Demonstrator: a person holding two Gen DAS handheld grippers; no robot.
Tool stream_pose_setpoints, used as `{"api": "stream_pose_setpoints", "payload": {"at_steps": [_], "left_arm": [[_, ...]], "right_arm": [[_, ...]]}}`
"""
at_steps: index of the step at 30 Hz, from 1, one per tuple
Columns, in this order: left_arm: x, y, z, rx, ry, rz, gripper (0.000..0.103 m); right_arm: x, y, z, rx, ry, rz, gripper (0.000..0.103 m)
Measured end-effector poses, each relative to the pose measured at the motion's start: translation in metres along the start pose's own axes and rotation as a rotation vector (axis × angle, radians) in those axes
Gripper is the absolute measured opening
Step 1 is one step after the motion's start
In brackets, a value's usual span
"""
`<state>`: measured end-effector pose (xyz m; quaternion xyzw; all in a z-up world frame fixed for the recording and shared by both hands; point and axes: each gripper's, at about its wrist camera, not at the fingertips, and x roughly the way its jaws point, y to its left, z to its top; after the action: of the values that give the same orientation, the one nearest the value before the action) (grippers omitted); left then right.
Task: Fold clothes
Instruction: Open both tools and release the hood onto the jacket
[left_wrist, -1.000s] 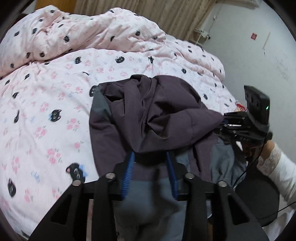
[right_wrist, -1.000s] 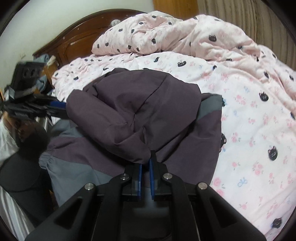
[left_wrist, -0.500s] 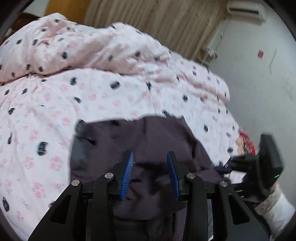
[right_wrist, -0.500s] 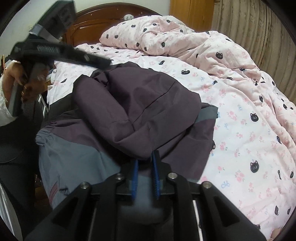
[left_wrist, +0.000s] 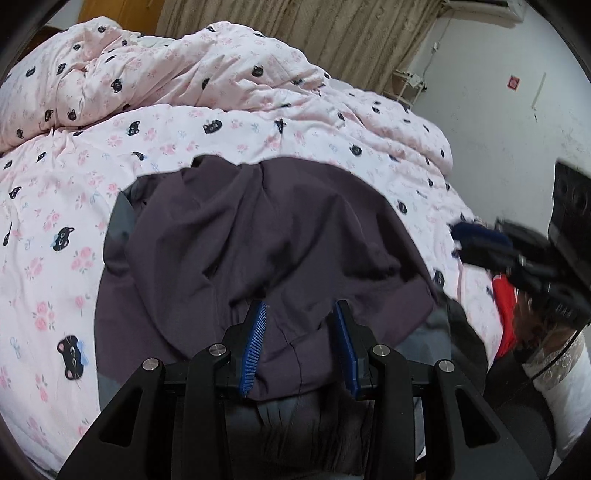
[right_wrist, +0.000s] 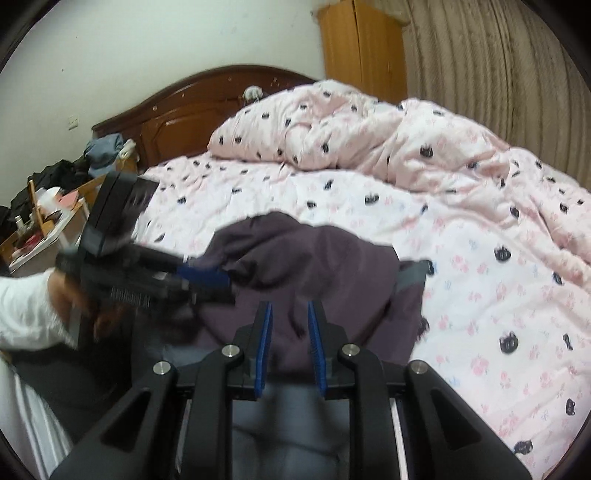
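Note:
A dark purple jacket (left_wrist: 258, 229) with grey panels lies crumpled at the near edge of the bed. My left gripper (left_wrist: 301, 306) hovers over its near part. Its blue pads stand apart and the purple cloth seen between them lies below them, unpressed. From the right wrist view the left gripper (right_wrist: 221, 277) is blurred at the jacket's (right_wrist: 325, 266) left side. My right gripper (right_wrist: 290, 306) is raised above the jacket's near hem, its pads apart and empty. In the left wrist view the right gripper (left_wrist: 465, 236) hangs off the jacket's right edge.
A pink cat-print duvet (left_wrist: 74, 184) covers the bed and is heaped at the back (right_wrist: 369, 129). A dark wooden headboard (right_wrist: 184, 110) and a cluttered bedside table (right_wrist: 44, 221) stand on the left. Something red (left_wrist: 506, 295) lies by the bed's right edge. A white sleeve (right_wrist: 26, 310) shows.
The right gripper was shut on a purple fold; it has let go, its pads have parted and it has lifted. The left gripper has travelled across the jacket with its pads unchanged.

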<state>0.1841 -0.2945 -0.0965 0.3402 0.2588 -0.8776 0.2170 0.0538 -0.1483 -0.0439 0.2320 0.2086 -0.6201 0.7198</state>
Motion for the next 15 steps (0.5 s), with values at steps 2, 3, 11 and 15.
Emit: {"api": "stream_pose_setpoints", "payload": {"at_steps": [2,3,11,15], "left_arm": [[-0.001,-0.002,-0.005,0.004,-0.008,-0.001,0.033],[-0.001,-0.002,-0.007,0.004,-0.013,-0.002,0.033],[0.009,-0.004,-0.025,0.018,-0.028,0.001,0.035],[0.014,-0.014,-0.032,0.086,-0.069,0.037,0.041]], "right_arm": [[0.014,0.009,0.002,-0.01,0.019,-0.021,0.021],[0.023,0.013,0.001,-0.021,0.045,-0.029,0.021],[0.064,0.023,-0.03,-0.104,0.254,-0.021,0.022],[0.071,0.022,-0.04,-0.116,0.278,-0.035,0.023]]}}
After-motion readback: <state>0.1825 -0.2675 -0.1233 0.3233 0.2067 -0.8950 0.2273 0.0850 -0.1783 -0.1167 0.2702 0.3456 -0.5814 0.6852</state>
